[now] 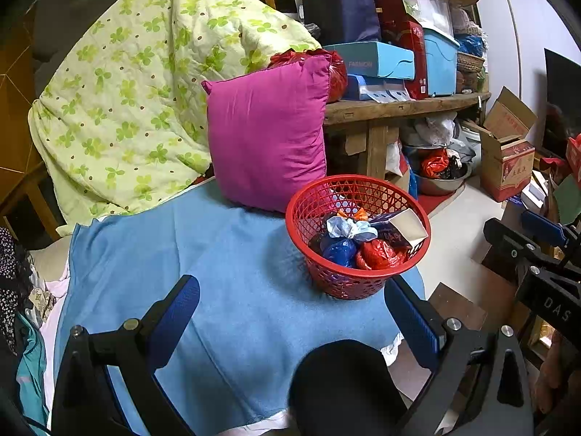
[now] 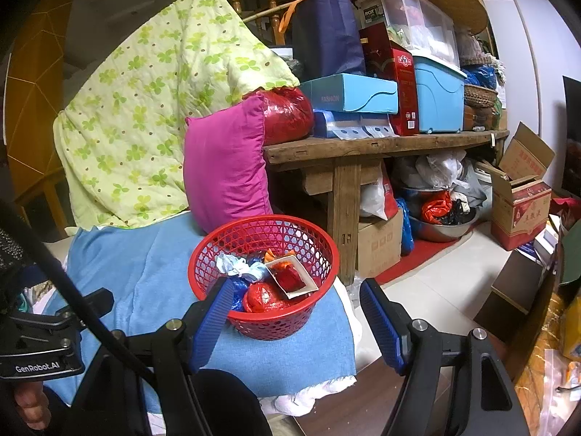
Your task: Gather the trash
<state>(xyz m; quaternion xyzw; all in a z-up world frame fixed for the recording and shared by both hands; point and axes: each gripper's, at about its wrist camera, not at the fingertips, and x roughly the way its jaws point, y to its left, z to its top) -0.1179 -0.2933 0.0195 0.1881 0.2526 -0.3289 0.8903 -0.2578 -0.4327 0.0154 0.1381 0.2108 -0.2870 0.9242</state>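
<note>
Light: dim, even, indoor; soft shadows.
Glare: none.
Edges: fisheye bending, black corners.
Focus: sharp beyond the jaws.

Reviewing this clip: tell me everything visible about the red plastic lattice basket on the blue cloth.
The red plastic lattice basket is round, with a solid rim and perforated walls narrowing toward the base. It stands upright on the blue cloth, near the cloth's right edge and in front of the magenta pillow. Whether they touch is unclear. Inside lie a crumpled red plastic bag, a blue bag, pale crumpled tissue and a small white-edged carton. Neither gripper touches it.
</note>
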